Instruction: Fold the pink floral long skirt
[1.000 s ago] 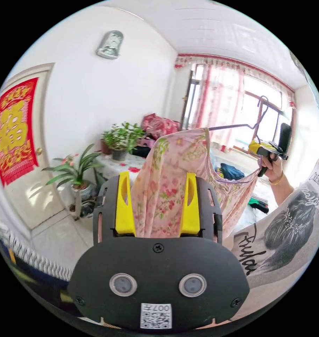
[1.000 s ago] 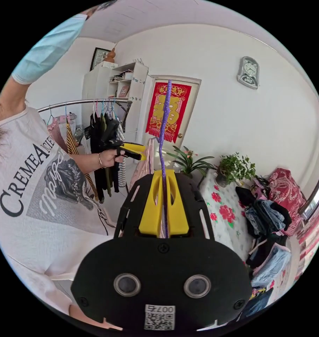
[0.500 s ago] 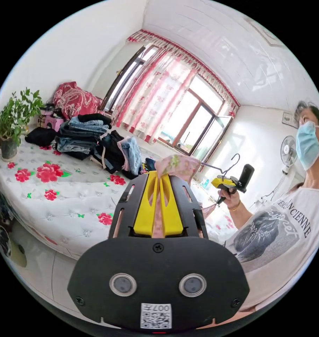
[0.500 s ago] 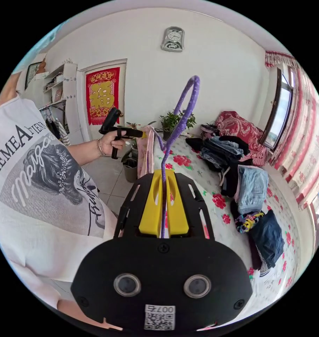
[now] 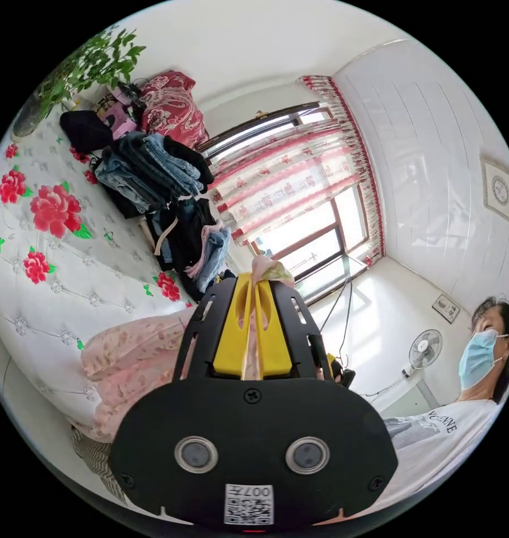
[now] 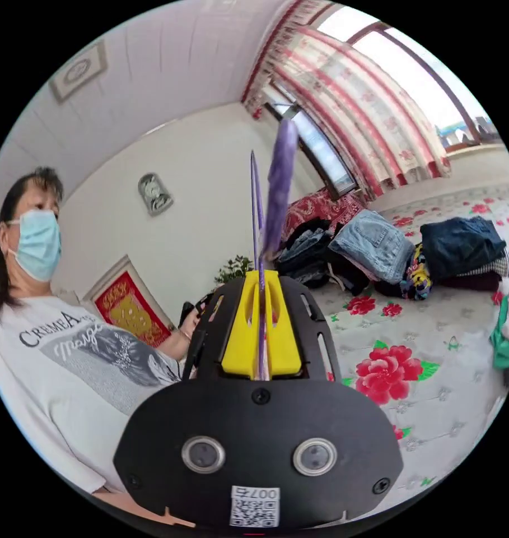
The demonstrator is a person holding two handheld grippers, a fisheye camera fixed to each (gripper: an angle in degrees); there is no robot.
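The pink floral skirt (image 5: 128, 358) lies partly on the edge of the flowered bed (image 5: 52, 263), low left in the left gripper view. My left gripper (image 5: 255, 280) is shut on a fold of it, and pink cloth pokes out above the yellow jaws. A purple hanger (image 6: 276, 179) rises from my right gripper (image 6: 261, 277), whose jaws are shut on its wire. In the left gripper view the right gripper (image 5: 335, 370) peeks out just past the black body, held in a hand.
Piles of folded jeans and dark clothes (image 5: 153, 185) sit on the bed, with more stacks (image 6: 411, 252) in the right gripper view. A potted plant (image 5: 80, 61) stands at the bed's end. A person in a white printed shirt (image 6: 58, 358) stands close. A fan (image 5: 425, 350) is by the wall.
Both hands have swung toward the bed and tilted, so both views rolled. The skirt, hanging in the air before, now rests partly on the bed edge. Both grippers stay shut.
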